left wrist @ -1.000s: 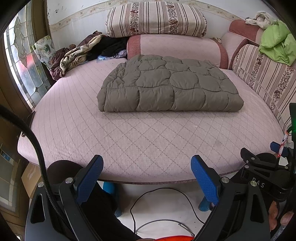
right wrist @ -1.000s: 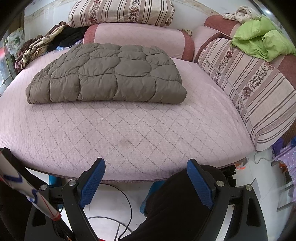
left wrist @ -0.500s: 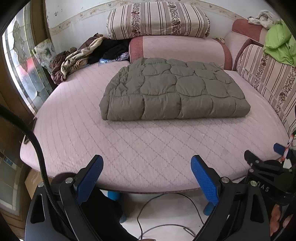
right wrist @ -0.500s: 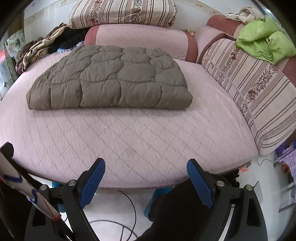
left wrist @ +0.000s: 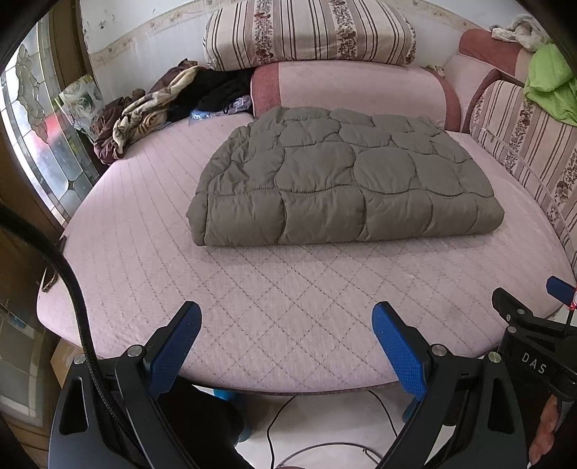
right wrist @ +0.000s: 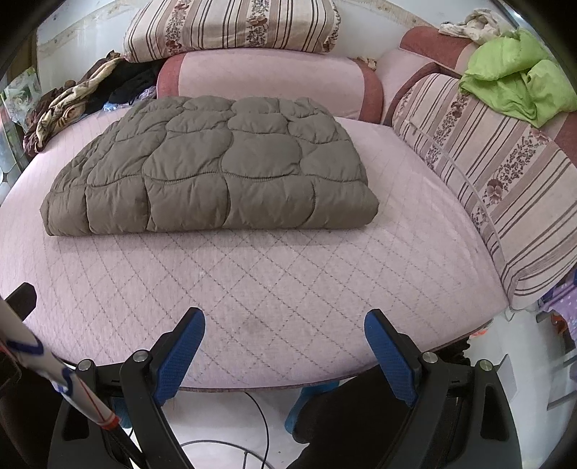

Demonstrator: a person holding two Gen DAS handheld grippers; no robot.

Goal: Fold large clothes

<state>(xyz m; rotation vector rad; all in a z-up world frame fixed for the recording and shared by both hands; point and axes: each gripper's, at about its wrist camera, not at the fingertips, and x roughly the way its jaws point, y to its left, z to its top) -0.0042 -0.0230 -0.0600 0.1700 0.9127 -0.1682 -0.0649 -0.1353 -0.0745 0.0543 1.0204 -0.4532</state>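
Note:
A grey-brown quilted padded garment (left wrist: 339, 180) lies folded into a flat rectangle in the middle of the pink quilted bed (left wrist: 288, 299); it also shows in the right wrist view (right wrist: 212, 169). My left gripper (left wrist: 286, 324) is open and empty, over the bed's front edge, well short of the garment. My right gripper (right wrist: 285, 324) is open and empty, also over the front edge and apart from the garment. The right gripper's body shows at the left wrist view's right edge (left wrist: 533, 346).
Striped and pink cushions (left wrist: 310, 32) line the back and right side (right wrist: 497, 162). A heap of dark and patterned clothes (left wrist: 151, 108) lies at the back left. A green garment (right wrist: 515, 79) sits on the right cushions. A glass window (left wrist: 39, 137) stands left. Cables lie on the floor (left wrist: 324, 433).
Both grippers have moved forward toward the bed, so the folded garment looks nearer. Both stay open and empty. The garment has not moved.

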